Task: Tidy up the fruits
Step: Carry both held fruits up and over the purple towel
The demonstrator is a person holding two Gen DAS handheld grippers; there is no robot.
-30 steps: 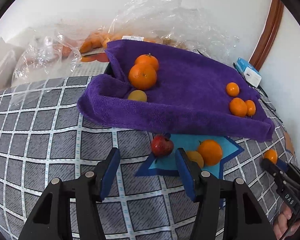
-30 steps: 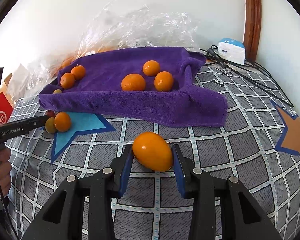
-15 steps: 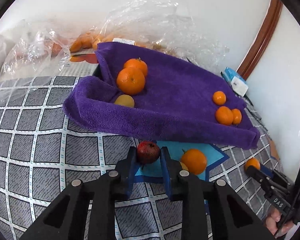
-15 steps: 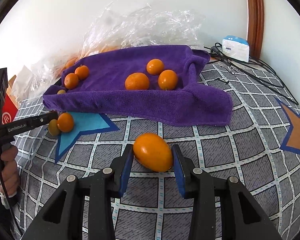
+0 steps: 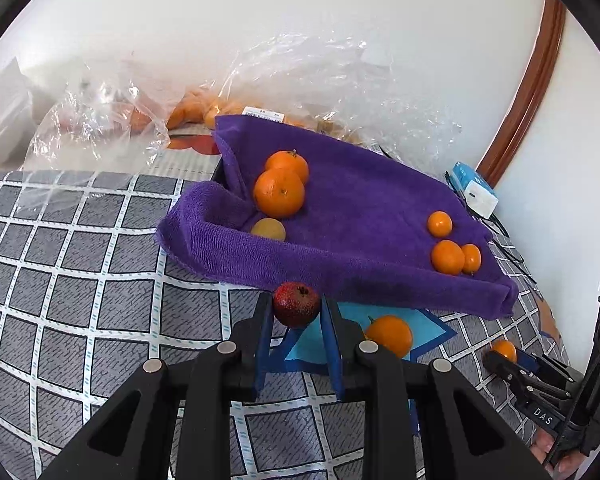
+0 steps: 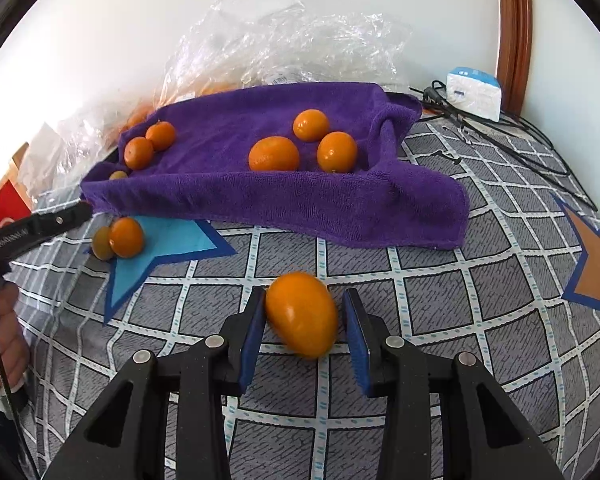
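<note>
Left tongs (image 5: 296, 312) clamp small dark-red fruit (image 5: 296, 304) | right tongs (image 6: 304, 320) apart around oval orange fruit (image 6: 302, 315) | six fruits on purple towel (image 6: 236, 192) at 12 o'clock; several remain outside.

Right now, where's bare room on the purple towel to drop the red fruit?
Free: the towel's middle strip, between the left orange pair and the right trio. Crowded: the left fold, with the pair and a yellow fruit. The left gripper grips the red fruit.
</note>
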